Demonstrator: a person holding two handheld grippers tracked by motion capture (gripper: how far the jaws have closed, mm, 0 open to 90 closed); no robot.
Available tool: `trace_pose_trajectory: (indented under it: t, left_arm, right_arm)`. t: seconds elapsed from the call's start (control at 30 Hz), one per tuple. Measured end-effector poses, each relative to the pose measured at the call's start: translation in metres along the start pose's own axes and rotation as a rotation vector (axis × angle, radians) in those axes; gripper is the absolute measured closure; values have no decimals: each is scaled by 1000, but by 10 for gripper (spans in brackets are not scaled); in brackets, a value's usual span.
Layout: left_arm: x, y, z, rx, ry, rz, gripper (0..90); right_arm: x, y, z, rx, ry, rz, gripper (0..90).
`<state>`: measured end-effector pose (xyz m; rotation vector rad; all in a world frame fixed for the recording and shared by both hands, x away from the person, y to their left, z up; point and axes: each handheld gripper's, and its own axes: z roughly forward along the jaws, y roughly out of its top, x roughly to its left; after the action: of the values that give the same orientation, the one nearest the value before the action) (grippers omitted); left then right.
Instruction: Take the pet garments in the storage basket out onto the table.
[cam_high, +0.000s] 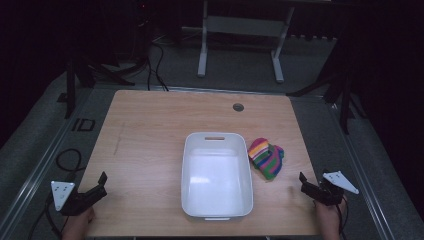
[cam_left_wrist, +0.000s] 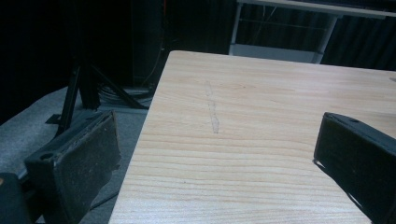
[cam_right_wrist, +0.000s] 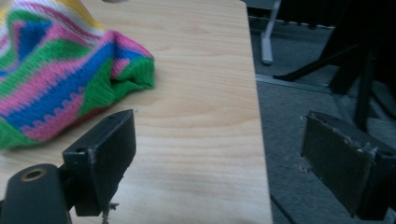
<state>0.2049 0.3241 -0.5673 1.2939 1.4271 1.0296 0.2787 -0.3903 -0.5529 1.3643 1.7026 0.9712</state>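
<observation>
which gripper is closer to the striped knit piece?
Right. The right gripper sits at the table's right front edge, just in front of the striped knit piece, jaws open. The left gripper is at the left front corner, beyond the white bin.

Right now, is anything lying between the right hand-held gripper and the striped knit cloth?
No. In the high view, only bare wooden table separates the right hand-held gripper from the striped knit cloth; the right gripper view agrees.
</observation>
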Motion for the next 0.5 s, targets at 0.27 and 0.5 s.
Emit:
trace_pose_trajectory:
  t: [0.27,0.5]
  left_arm:
    - [0,0,0,0,1,-4,9]
    - [0,0,0,-2,-1,-4,9]
  right_arm:
    - [-8,-7,-11,-44,-37,87,105]
    - [-15,-11,-15,-91,-72,153,105]
